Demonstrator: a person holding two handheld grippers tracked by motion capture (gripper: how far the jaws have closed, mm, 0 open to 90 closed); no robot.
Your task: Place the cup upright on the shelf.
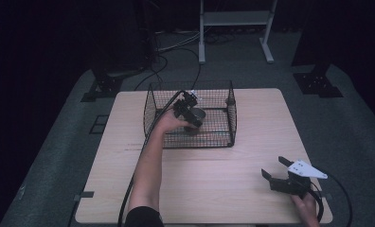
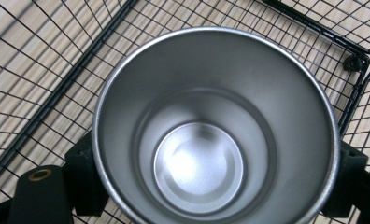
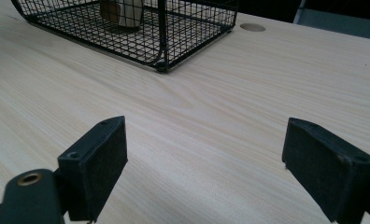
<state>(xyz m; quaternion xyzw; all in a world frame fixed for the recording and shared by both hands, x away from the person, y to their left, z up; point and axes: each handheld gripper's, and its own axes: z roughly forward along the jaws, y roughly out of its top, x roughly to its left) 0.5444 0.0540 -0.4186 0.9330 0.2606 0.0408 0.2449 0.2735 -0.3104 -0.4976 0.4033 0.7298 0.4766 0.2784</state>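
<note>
cup [image 2: 206, 140]: steel, upright, open end up, inside the basket [image 1: 218, 137] at about 12 o'clock on the table [image 1: 214, 189].
left gripper [image 1: 189, 111]: reaches into the basket from above, one jaw on each side of the cup's wall; whether the pads press it, cannot tell.
right gripper [image 3: 206, 168]: at 4 o'clock on the table, jaws wide apart, holding nothing.

A lab — dark curtains, floor cables [image 1: 176, 45], metal stand [image 1: 235, 28].
</note>
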